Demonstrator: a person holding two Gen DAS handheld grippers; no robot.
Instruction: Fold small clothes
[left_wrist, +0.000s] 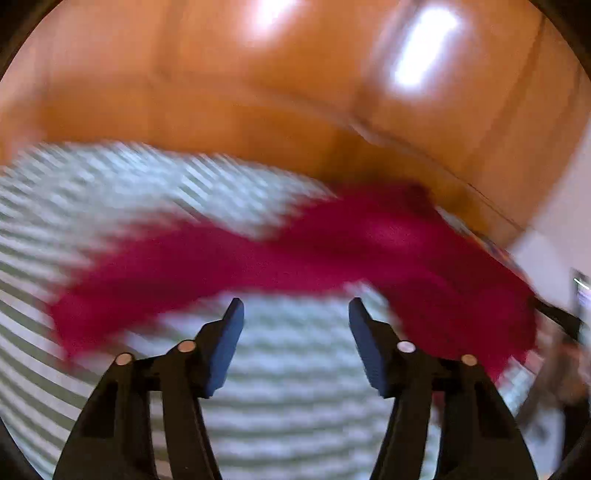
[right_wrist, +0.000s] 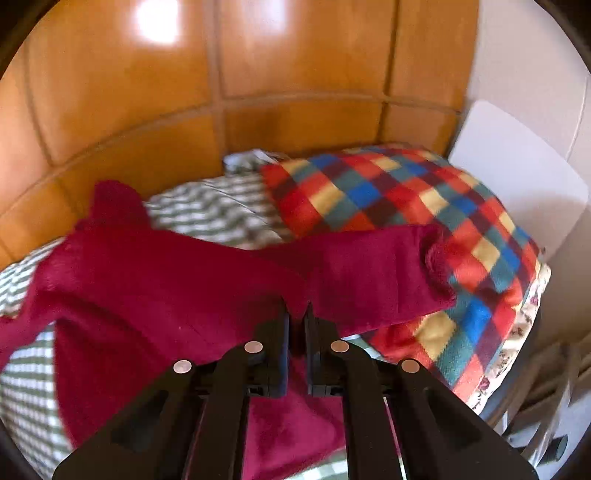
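One red garment (right_wrist: 155, 280) between right gripper (right_wrist: 297, 312) fingers (right_wrist: 282, 332)

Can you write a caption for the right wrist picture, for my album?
Right gripper pinches a dark red garment lying over a checked bedsheet, beside a colourful plaid blanket.

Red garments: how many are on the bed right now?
1. The red garment lies across the checked sheet, one end reaching onto the multicoloured plaid blanket, its fabric pinched in the right hand-held gripper. Others may lie outside the views.
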